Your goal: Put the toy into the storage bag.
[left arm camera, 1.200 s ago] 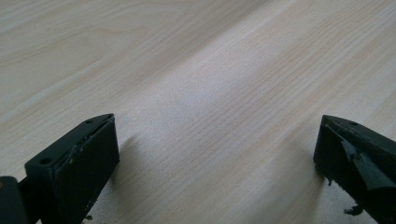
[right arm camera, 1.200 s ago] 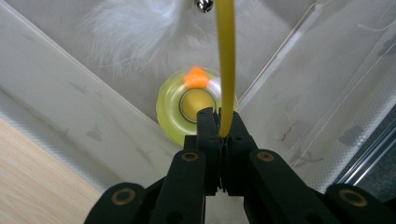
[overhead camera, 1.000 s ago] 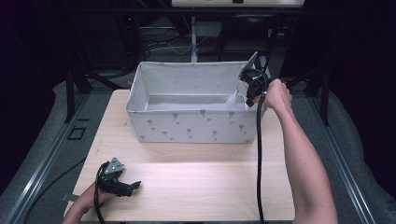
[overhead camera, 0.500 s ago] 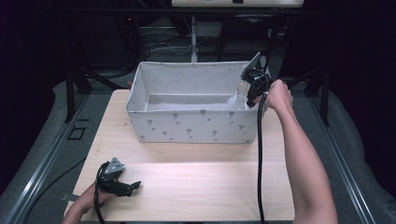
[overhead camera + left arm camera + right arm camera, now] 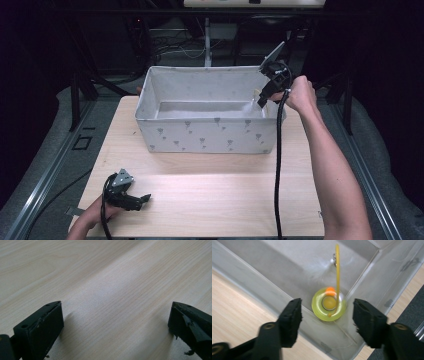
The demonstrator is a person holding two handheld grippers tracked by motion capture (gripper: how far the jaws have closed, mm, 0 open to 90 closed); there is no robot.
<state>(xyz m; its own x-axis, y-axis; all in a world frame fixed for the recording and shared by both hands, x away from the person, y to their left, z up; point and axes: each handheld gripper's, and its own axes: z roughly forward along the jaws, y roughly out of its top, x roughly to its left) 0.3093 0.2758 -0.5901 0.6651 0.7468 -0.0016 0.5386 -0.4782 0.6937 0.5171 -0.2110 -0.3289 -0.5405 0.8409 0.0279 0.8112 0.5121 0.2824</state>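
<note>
Over the fabric bin's (image 5: 207, 135) right corner, the right claw (image 5: 325, 315) has just opened, empty, the yellow ring toy (image 5: 329, 304) lying inside below it.

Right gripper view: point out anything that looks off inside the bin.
A yellow ring toy sits wedged in the fabric bin's corner, its thin yellow strap standing straight up. The pad on the left gripper looks chipped.

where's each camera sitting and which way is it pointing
High view: above the person's side, facing forward and down on the table and fabric bin; forearms and both grippers show.
Left gripper view: low over bare tabletop; open left gripper.
Right gripper view: looks down into the bin's corner at a yellow yo-yo; open right gripper.
Shared: bin, table.
</note>
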